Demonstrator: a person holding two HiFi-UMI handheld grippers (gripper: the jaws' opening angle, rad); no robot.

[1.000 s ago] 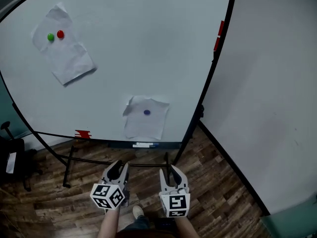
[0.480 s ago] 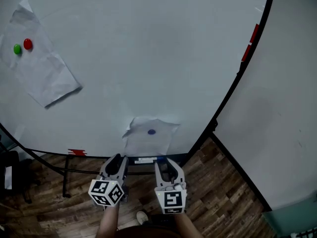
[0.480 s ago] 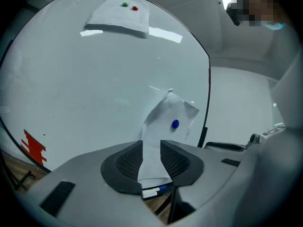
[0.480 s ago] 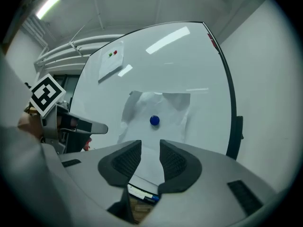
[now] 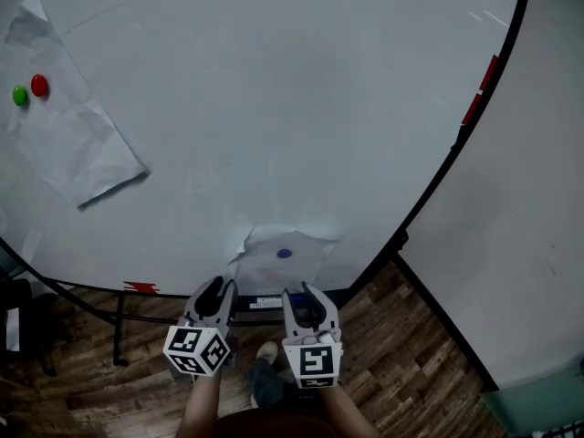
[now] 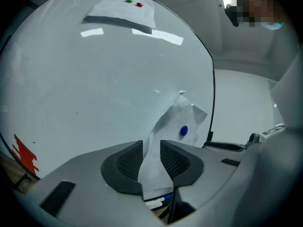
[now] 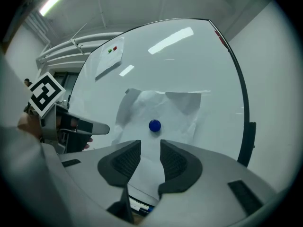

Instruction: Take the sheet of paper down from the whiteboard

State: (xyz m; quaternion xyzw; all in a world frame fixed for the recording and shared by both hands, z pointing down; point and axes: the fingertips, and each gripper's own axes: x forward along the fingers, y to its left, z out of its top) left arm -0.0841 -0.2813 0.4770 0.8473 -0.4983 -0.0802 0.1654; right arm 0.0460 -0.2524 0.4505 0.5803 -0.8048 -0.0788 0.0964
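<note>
**Both grippers wide at the lower edge of the whiteboard; sheet still mounted**

The whiteboard stands at the far side of the scene on a wooden floor, with a pale wall to its right. The sheet of paper hangs crumpled at the bottom centre of the board, pinned by a single blue magnet. A second sheet hangs at the far upper left under a green magnet and a red magnet.

The left gripper and the right gripper are held side by side on the near side of the board, just below the sheet.

- Left gripper: jaws wide, having just closed a little. The lower left strip of the sheet shows in the gap between the pads. No pad presses on it. It cannot be told whether the strip lies between the pads or just beyond them.
- Right gripper: jaws wide, having just opened a little. The gap faces the sheet directly below the blue magnet. Nothing is clamped.

Pens lie below the sheet's bottom edge.
</note>
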